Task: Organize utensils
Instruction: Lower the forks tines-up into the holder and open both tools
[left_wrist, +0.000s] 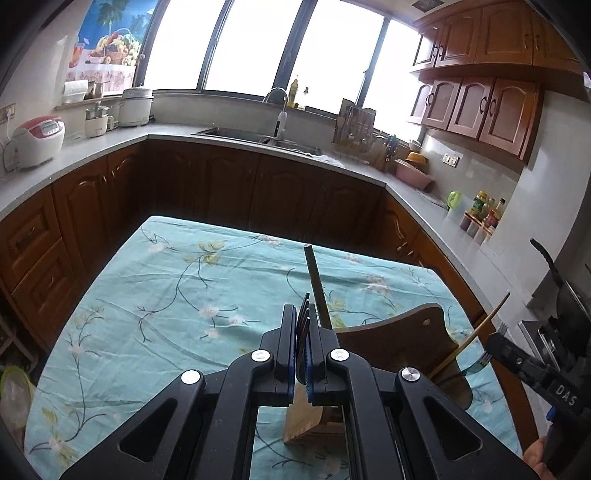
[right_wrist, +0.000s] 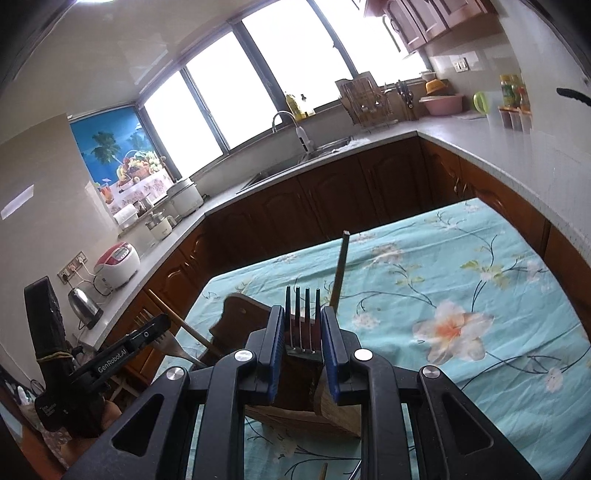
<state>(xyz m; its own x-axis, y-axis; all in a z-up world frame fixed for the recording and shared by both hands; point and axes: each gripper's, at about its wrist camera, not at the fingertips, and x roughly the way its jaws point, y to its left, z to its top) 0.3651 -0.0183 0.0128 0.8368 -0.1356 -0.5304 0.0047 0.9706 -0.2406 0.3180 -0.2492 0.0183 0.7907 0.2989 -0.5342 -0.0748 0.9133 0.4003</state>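
Note:
My left gripper (left_wrist: 302, 309) is shut on a metal fork (left_wrist: 305, 325) seen edge-on, tines up. Just below and ahead stands a wooden utensil holder (left_wrist: 301, 424) with a tall brown back (left_wrist: 399, 325). A dark stick (left_wrist: 316, 280) and a pale wooden handle (left_wrist: 480, 328) rise from it. My right gripper (right_wrist: 302, 310) is shut on a second fork (right_wrist: 303, 332), tines up, directly over the holder (right_wrist: 295, 413). Each gripper shows in the other's view: the right one (left_wrist: 496, 341) at the holder's right, the left one (right_wrist: 155, 326) at its left with its fork (right_wrist: 173, 345).
The holder stands on a table with a teal floral cloth (left_wrist: 166, 295). Dark wooden cabinets and a grey counter (left_wrist: 110, 147) ring the table, with a sink (left_wrist: 240, 134), rice cookers, a kettle (right_wrist: 85, 302) and bottles. A black pan handle (left_wrist: 546, 258) juts in at right.

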